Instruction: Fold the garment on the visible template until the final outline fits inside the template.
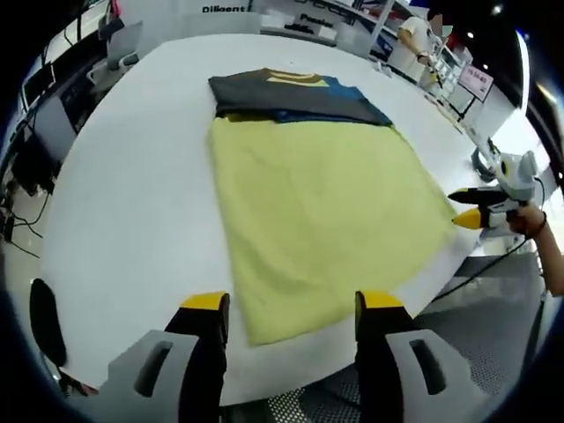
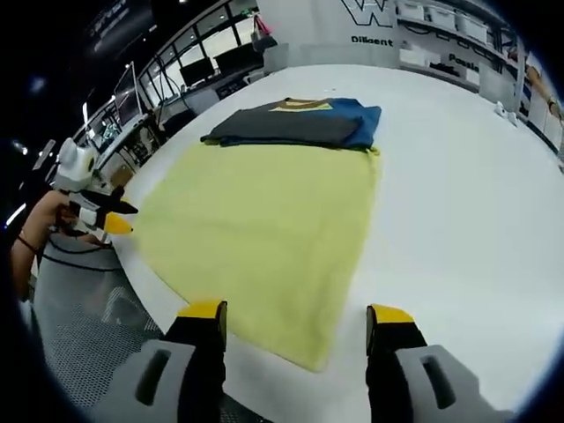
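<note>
In the left gripper view, the left gripper (image 1: 293, 308) rises from the bottom with its two grey, yellow-tipped jaws spread apart and holding nothing. Between and just beyond the tips lies the near corner of the template (image 1: 317, 211), a soft, matte, pale yellow cloth sheet, roughly rectangular, spread flat on the smooth white table (image 1: 132, 176). Its long axis runs away from the jaws toward the far side of the table, and its near end hangs slightly over the table's edge. At the far end of the sheet lies the garment (image 1: 295, 95), folded into a flat, wide band of dark grey fabric with a blue part at its right end and a yellow-striped neckline at its far edge. Its long axis runs across the sheet, and it is well apart from these jaws. At the right, the right gripper (image 1: 467, 211) sits at the sheet's side edge, a hand (image 1: 529, 220) behind it; whether it grips the cloth cannot be told here.

In the right gripper view, the left gripper (image 2: 119, 218) appears at the left by the sheet's edge. The yellow sheet (image 2: 264, 229) stretches ahead, the garment (image 2: 300, 122) across its far end. The right gripper's (image 2: 300, 313) own jaws stand apart and empty, a corner of the sheet between them.
</note>
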`<state>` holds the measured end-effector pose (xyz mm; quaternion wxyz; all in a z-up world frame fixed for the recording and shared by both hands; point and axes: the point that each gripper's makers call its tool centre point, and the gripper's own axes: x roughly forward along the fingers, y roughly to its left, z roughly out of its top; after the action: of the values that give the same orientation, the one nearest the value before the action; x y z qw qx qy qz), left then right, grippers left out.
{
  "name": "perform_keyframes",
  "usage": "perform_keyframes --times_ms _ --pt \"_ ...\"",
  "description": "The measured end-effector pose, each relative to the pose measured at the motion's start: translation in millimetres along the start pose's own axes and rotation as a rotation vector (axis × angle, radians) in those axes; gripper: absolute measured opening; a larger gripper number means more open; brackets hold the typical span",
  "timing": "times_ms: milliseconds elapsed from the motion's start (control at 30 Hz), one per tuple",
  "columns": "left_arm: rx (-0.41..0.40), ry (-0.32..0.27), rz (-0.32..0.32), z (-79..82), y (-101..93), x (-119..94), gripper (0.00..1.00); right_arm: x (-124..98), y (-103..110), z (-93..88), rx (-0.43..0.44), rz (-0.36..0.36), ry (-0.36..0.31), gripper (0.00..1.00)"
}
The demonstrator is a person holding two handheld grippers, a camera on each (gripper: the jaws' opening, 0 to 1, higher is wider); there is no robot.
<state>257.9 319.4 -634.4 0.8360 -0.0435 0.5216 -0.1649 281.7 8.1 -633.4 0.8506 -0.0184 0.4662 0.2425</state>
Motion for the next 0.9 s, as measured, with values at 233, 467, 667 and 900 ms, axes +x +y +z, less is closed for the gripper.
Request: perform_keyframes --times_ms 233,467,667,900 --pt "-0.015 -0.005 0.007 -4.1 0.9 -4 0.46 0 -2 -8.0 0.0 -0.01 0.016 0.51" --pt "-0.027 -0.016 0.047 -6.9 4.2 -4 0.34 -4 -4 -13.4 -0.06 -0.058 0.03 0.37" --pt "-0.032 -0.007 0.066 -9.0 7.4 -4 0.28 -4 -2 -18.0 -0.085 -0.075 0.056 0.29" --pt "0.013 0.02 0.138 -14.7 16.8 -5 0.16 -4 -3 -19.5 -0.072 -0.081 0.064 0.21"
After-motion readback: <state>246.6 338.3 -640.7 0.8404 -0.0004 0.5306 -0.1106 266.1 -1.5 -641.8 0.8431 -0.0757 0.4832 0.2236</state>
